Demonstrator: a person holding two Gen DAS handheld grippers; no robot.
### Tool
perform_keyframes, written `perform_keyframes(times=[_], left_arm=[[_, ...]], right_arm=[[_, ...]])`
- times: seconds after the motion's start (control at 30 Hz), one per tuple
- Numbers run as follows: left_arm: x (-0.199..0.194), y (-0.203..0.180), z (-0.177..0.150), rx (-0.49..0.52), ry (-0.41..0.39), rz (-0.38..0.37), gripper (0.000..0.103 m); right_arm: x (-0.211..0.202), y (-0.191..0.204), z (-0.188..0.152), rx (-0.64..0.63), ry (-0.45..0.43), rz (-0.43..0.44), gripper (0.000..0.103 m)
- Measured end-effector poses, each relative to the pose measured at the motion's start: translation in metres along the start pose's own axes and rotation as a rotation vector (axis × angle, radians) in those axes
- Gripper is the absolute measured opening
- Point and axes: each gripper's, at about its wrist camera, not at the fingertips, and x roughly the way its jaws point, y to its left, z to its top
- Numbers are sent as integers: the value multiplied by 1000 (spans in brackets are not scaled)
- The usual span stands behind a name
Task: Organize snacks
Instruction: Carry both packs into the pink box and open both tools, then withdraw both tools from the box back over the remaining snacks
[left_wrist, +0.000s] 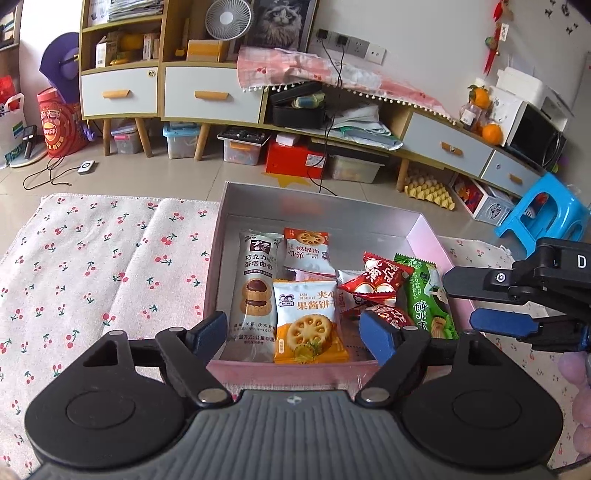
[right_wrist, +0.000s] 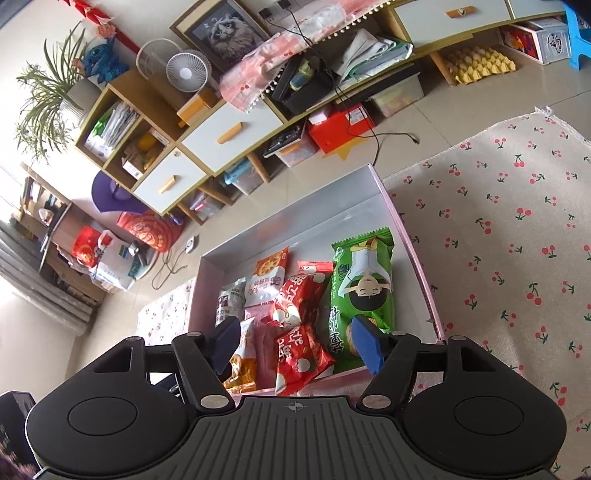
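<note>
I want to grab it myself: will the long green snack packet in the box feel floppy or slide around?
The green packet looks like a puffy sealed wrapper, so it will probably crinkle and bend, not stay stiff. Its shiny film may be slippery. It lies flat in the pink box, so rolling seems unlikely.

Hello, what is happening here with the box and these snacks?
A person holds two grippers over a pink box on a cherry-print cloth. Several snack packets already lie inside: a green packet, two red packets, an orange biscuit packet and a chocolate tart packet. The left gripper and the right gripper are both open and hold nothing.
</note>
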Motion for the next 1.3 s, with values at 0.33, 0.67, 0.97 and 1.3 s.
perform_keyframes(times=[0.33, 0.67, 0.97, 1.3], left_arm=[[-23, 8, -9, 87, 4, 21, 92], [-40, 21, -22, 123, 13, 33, 98], [-55, 29, -43, 194, 33, 38, 102], [-55, 38, -66, 279, 151, 88, 102]], right_arm=[[-22, 9, -15, -100, 26, -34, 80], [-36, 9, -38, -190, 54, -99, 84], [-38, 4, -59, -224, 106, -173, 85], [-29, 15, -82, -264, 202, -232, 85]])
